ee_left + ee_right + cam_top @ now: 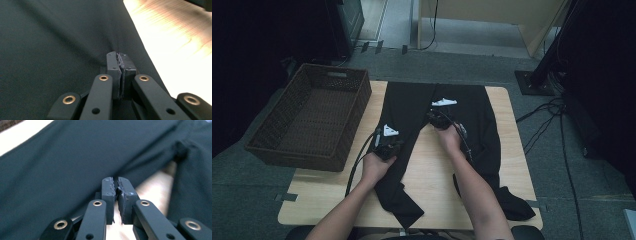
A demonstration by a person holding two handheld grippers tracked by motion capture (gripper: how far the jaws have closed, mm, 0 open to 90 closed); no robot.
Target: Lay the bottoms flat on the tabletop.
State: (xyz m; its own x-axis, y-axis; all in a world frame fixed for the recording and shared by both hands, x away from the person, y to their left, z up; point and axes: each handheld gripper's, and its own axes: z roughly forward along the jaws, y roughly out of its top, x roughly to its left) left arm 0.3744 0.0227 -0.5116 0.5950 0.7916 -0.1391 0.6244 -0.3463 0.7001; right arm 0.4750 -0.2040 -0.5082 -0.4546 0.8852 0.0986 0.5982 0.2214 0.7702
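Black trousers [412, 100] lie flat on the wooden table [432, 170], waist at the far edge and legs spread toward the person. My left gripper [387, 137] rests on the left leg near its inner edge. Its jaws [118, 55] are pinched shut on the fabric [50, 50], and creases run out from the tips. My right gripper [439, 114] sits at the crotch between the two legs. Its toothed pads [115, 181] are shut with nothing between them, above bare wood [152, 185] with trouser cloth [75, 157] just beyond.
A dark wicker basket [312, 115] stands off the table's left side, tilted against its edge. The right leg's hem [512, 205] is bunched at the near right corner. Cables and a stand base [532, 82] lie on the floor to the right.
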